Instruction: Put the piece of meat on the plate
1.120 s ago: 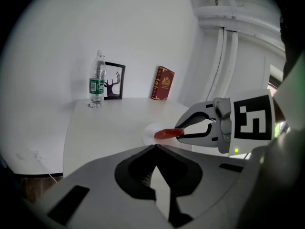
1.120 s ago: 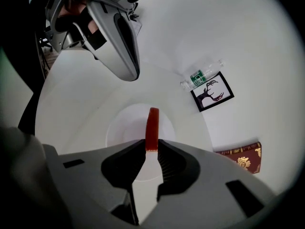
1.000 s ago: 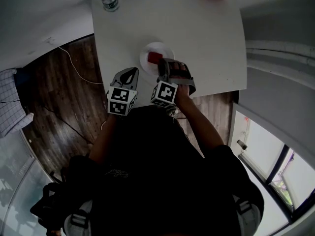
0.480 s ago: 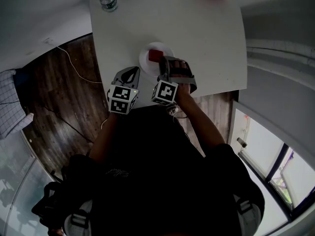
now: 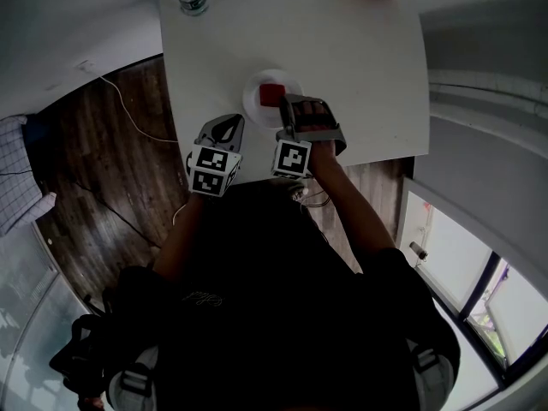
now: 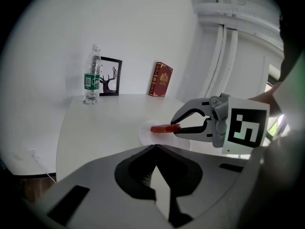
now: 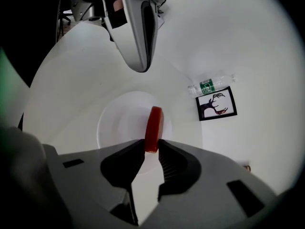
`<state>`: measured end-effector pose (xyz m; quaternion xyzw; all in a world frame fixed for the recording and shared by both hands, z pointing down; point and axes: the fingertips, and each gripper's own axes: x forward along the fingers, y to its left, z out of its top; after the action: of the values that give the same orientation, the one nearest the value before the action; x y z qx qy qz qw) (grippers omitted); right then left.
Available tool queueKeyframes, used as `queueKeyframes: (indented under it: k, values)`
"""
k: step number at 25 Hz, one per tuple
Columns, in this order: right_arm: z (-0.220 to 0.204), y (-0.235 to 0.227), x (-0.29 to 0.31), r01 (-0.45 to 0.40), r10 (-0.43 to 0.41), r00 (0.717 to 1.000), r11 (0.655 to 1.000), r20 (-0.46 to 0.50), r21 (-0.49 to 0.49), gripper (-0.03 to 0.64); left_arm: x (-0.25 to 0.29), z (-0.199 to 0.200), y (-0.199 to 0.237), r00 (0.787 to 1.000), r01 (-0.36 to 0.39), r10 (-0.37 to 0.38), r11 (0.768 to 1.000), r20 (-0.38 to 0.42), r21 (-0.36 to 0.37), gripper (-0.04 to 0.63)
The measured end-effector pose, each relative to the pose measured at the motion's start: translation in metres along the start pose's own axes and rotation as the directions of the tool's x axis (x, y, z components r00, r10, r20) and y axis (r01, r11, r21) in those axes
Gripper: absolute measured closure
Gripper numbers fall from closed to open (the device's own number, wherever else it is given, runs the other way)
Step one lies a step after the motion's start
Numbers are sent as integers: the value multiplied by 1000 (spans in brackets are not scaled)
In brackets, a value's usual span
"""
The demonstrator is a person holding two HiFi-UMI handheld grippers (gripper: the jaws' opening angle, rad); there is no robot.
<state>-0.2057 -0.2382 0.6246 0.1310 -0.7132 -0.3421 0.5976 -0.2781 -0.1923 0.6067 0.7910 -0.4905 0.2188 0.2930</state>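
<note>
A red piece of meat point(image 7: 154, 128) is between the tips of my right gripper point(image 7: 152, 149), held just above the white plate point(image 7: 114, 123). The pads still touch it while the jaws are opening. From the left gripper view the meat point(image 6: 161, 128) lies flat between the right gripper's point(image 6: 177, 127) jaws, low over the plate point(image 6: 147, 136). In the head view the meat point(image 5: 272, 94) sits over the plate point(image 5: 253, 108), ahead of the right gripper point(image 5: 284, 111). My left gripper point(image 5: 226, 127) hangs to the plate's left, shut and empty, its tips point(image 6: 155, 147) together.
On the white table point(image 5: 360, 67), a water bottle point(image 6: 91, 75), a framed deer picture point(image 6: 109, 76) and a red book point(image 6: 162, 79) stand along the far edge. The near table edge runs just under both grippers, with wooden floor point(image 5: 103, 161) to the left.
The right gripper has rolled a little about its own axis with the meat between its jaws. The left gripper has stayed where it was.
</note>
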Motion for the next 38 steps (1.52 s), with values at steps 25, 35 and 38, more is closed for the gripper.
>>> queueKeyframes:
  k: [25,35,38]
  values:
    - [-15,27,15,-50,50,999,998,-10,-46,488,0,-13,-20,1000,22,-22,1000,-19,13,592]
    - [-12,20,0,-110,103,992,987,66,121,431,-6,-6,-29,1000,17,-16,1000,-22,25,592]
    - [-20,16,-13,-88,73,994,980,84,181,433,-7,3,-37,1000,14,-14,1000,-6,27,593]
